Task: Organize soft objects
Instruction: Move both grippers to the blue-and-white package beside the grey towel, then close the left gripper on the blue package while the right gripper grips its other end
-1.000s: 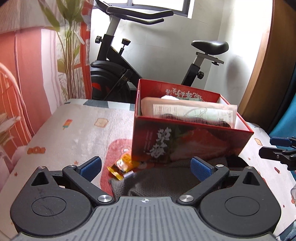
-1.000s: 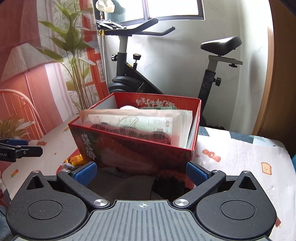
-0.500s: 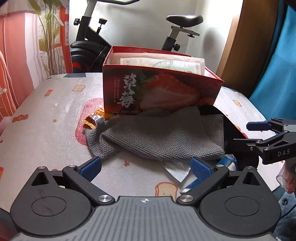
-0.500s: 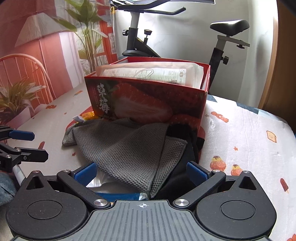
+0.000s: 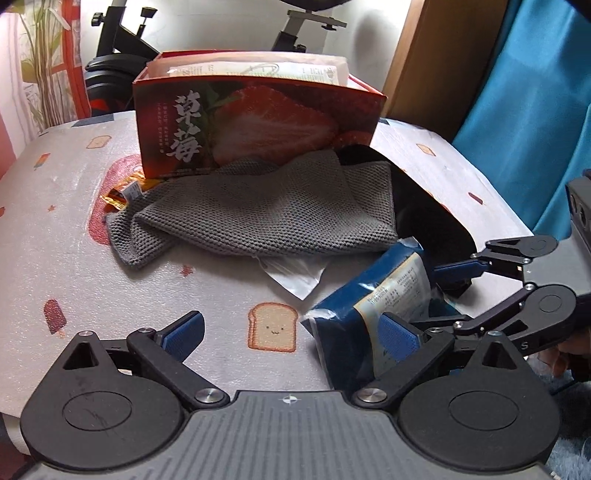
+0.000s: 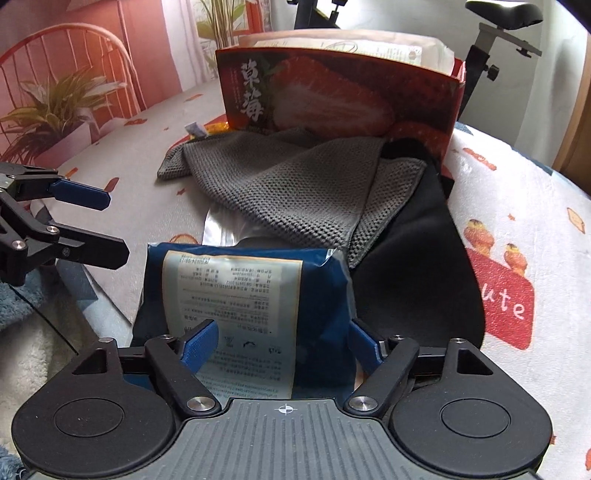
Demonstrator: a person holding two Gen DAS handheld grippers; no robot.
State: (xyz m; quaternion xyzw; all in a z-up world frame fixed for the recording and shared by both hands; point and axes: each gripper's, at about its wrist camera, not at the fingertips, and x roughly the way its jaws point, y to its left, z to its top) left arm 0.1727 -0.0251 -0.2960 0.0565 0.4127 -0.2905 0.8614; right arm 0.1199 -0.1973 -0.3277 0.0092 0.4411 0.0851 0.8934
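A grey knitted cloth (image 5: 266, 214) (image 6: 295, 192) lies on the table in front of a red strawberry box (image 5: 255, 125) (image 6: 340, 99) that holds flat packets. A black cloth (image 6: 413, 266) (image 5: 428, 218) lies under it on the right. A blue plastic packet (image 6: 243, 291) (image 5: 373, 306) sits at the near table edge. My right gripper (image 6: 284, 349) is open with its jaws around the packet's near end. My left gripper (image 5: 291, 334) is open and empty over the table, left of the packet.
An orange wrapper (image 5: 122, 192) lies left of the box. A clear plastic bag (image 5: 295, 273) pokes out under the grey cloth. An exercise bike (image 6: 495, 33) stands behind the table, a blue curtain (image 5: 524, 110) to the right, a red chair (image 6: 74, 55) to the left.
Both grippers have pulled back from the box toward the near table edge. The blue packet has come into view, and my right gripper's jaws now sit around it.
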